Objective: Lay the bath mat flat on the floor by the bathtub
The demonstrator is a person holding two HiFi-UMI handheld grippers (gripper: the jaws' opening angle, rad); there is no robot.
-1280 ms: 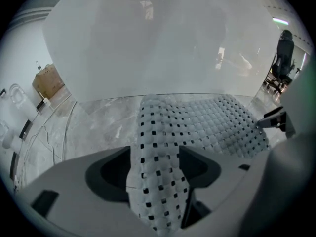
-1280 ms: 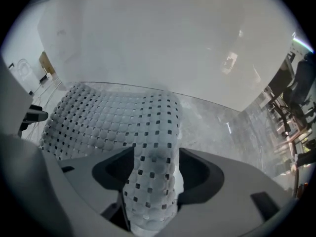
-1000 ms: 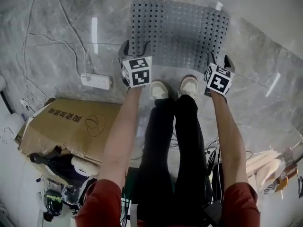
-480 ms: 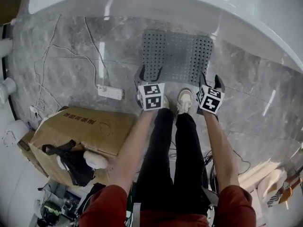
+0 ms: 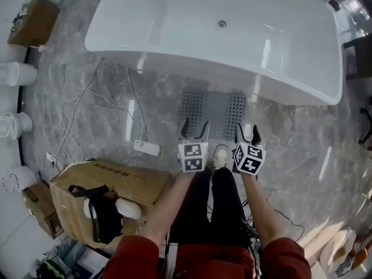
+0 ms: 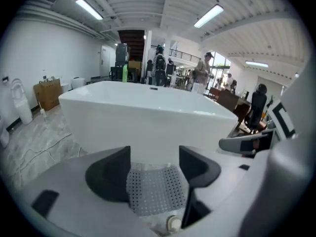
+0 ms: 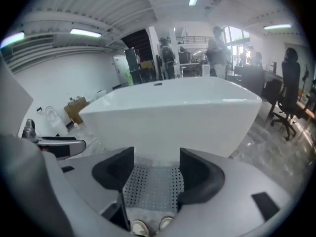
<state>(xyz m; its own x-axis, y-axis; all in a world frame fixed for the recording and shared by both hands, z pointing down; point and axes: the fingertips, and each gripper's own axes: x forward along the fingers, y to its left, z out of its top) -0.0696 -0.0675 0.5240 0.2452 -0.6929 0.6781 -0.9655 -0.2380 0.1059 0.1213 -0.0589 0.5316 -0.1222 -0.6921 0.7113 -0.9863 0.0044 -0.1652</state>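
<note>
The glossy grey marble floor (image 5: pixel 302 150) runs up to a long white freestanding bathtub (image 5: pixel 221 45). The grey perforated rubber bath mat (image 5: pixel 212 106) lies spread on the floor beside the tub's near wall, and it looks flat. Whether its far edge touches the tub base I cannot tell.

The left gripper (image 5: pixel 195 127) and right gripper (image 5: pixel 247 132) hang above the mat's near edge. Each has its jaws wide apart with nothing between them, and the mat shows through both gaps far below.

The job looks all but finished, so the risk now is undoing it. The person's pale shoe (image 5: pixel 220 156) stands right at the mat's near edge. A careless step forward or a turn could scuff that edge up or push the mat askew. On so polished a floor, I'd guess it slides easily.

A white power strip (image 5: pixel 146 148) lies left of the mat, with thin white cables (image 5: pixel 87 109) trailing off it. A foot could catch one when stepping back that way. A brown cardboard box (image 5: pixel 110 182) with a black strapped bag (image 5: pixel 104 211) on top crowds the person's left side.
</note>
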